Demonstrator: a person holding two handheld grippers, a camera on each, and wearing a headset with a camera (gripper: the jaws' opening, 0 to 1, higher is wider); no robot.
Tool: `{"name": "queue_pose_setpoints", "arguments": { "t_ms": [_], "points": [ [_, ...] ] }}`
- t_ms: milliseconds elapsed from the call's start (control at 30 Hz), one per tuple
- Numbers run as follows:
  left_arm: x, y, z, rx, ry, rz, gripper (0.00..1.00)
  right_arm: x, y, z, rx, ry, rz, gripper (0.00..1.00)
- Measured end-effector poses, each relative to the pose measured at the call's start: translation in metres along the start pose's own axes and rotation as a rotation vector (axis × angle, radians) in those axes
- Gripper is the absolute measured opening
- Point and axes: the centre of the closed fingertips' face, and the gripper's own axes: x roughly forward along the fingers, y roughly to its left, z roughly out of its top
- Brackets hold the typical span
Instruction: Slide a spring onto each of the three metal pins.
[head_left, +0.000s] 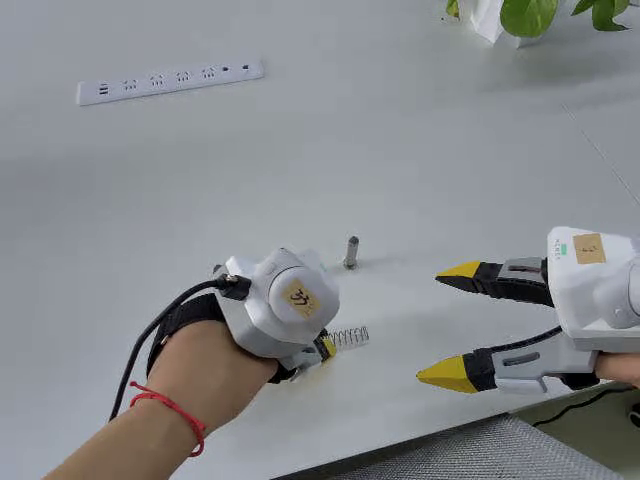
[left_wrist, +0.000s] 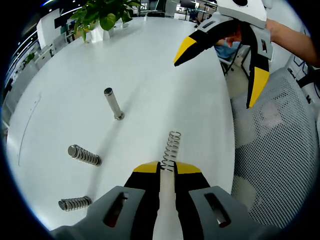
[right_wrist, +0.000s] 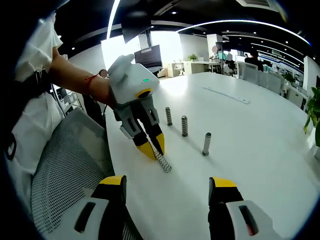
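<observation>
In left hand-held gripper (left_wrist: 167, 168): spring (left_wrist: 172, 147) pinched, axis along jaws, pointing forward.

Table (head_left: 400, 150): smooth white top, matt with a faint sheen. Pin (head_left: 351, 252) and spring (head_left: 349, 337): bare metal, the pin dull grey and smooth, the spring bright coiled wire. Left gripper (head_left: 325, 348) and right gripper (head_left: 448, 322): white plastic housings with a satin gloss, black jaws tipped in matt yellow; chair (head_left: 480, 450) in grey open mesh, wrist cord (head_left: 170, 408) of red thread.
</observation>
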Motion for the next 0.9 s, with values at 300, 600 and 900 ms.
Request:
{"name": "queue_pose_setpoints", "arguments": {
  "t_ms": [300, 600, 900],
  "points": [
    [-0.018, -0.003, 0.009, 0.002, -0.069, 0.002, 0.06, 0.003, 0.003, 0.012, -0.04, 0.005, 0.028, 0.63],
    [-0.046, -0.003, 0.023, -0.01, -0.172, 0.02, 0.06, 0.0, 0.004, 0.033, -0.119, 0.015, 0.053, 0.59],
    [-0.081, -0.002, 0.041, -0.013, -0.292, 0.037, 0.06, -0.003, 0.019, 0.067, -0.192, 0.011, 0.106, 0.52]
  ]
}}
